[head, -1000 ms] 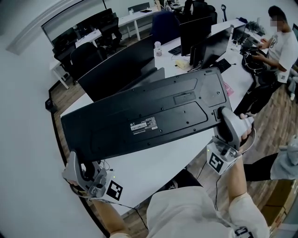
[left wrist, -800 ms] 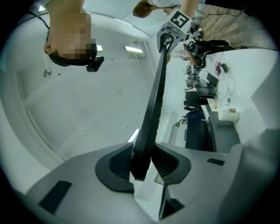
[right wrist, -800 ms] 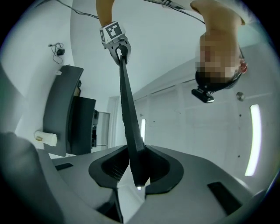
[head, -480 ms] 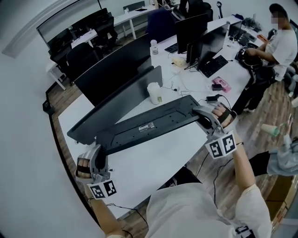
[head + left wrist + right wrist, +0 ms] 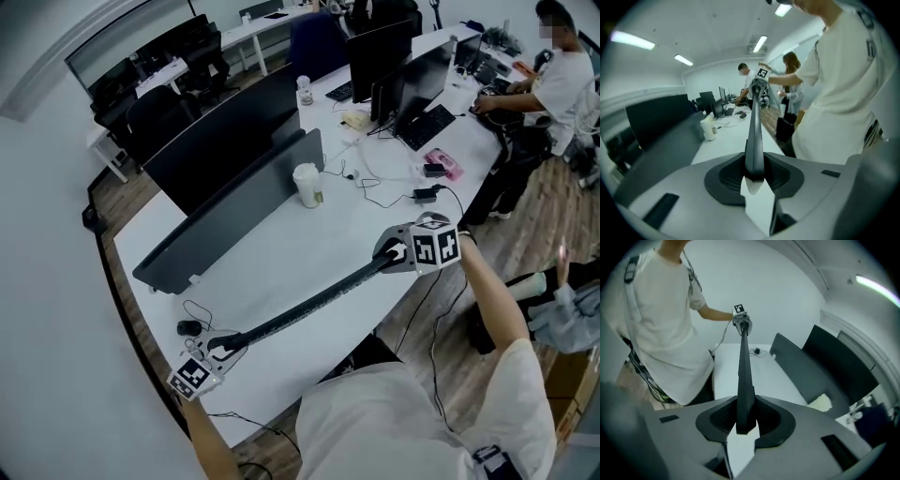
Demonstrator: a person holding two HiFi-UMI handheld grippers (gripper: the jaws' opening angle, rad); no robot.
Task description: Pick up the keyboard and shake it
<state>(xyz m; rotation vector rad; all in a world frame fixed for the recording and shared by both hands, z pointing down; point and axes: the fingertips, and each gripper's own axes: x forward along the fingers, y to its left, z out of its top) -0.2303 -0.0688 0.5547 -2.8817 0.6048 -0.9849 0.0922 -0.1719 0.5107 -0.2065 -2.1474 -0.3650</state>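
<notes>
The black keyboard [image 5: 300, 307] hangs above the white desk [image 5: 281, 258], turned edge-on so it reads as a thin dark bar in the head view. My left gripper [image 5: 220, 349] is shut on its left end near the desk's front edge. My right gripper [image 5: 392, 255] is shut on its right end. In the left gripper view the keyboard [image 5: 753, 136] runs straight away from the left gripper [image 5: 753, 176] between its pads, toward the right gripper [image 5: 759, 86]. The right gripper view shows the keyboard [image 5: 744, 380] clamped in the right gripper [image 5: 745, 420], with the left gripper [image 5: 742, 320] at its far end.
A dark divider panel [image 5: 225, 220] and a monitor [image 5: 220, 141] stand behind the keyboard. Near the panel sits a white cup [image 5: 307, 185]. A black mouse [image 5: 188, 327] lies by the left gripper. Cables and a pink object [image 5: 443, 164] lie at right. A person [image 5: 558, 89] stands at far right.
The keyboard has swung from showing its whole underside to edge-on and has come down toward the desk. Both grippers stayed clamped on its ends and moved with it.
</notes>
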